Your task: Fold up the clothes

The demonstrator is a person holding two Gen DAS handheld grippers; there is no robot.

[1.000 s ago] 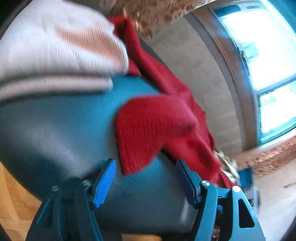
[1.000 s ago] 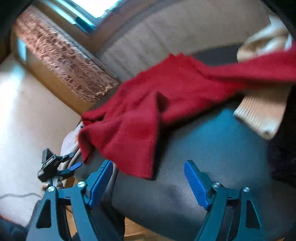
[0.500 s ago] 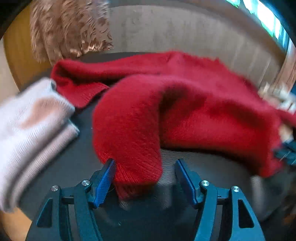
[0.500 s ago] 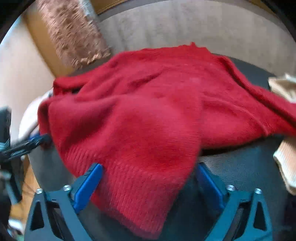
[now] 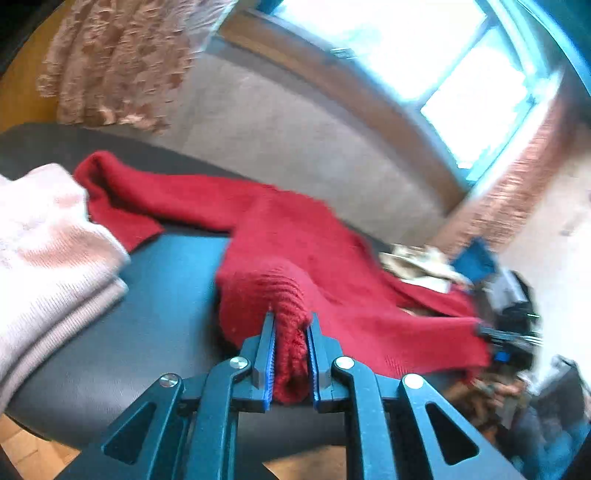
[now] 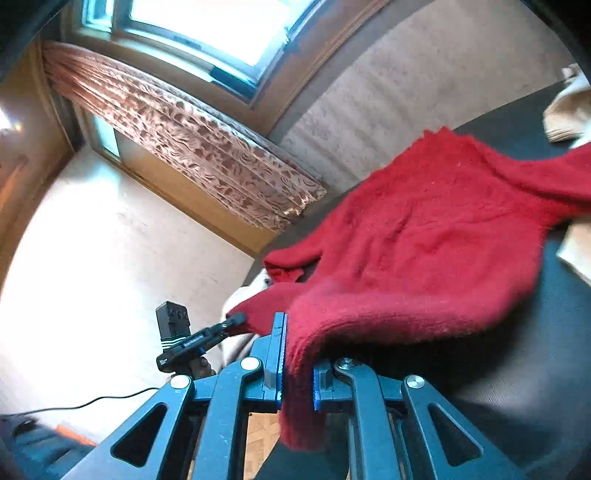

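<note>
Claws clamping red sweater (image 5: 295, 236), dark table (image 5: 147, 302), curtained window (image 6: 207, 29)

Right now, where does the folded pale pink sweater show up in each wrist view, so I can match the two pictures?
Left wrist view: the pale pink sweater fills the left edge, folded on the dark seat, beside the red sweater.
Right wrist view: only a cream-looking strip at the far right edge, partly behind the red sweater; probably the same garment.
Shared landmark: the red sweater, clamped by the left tool and right tool.
</note>
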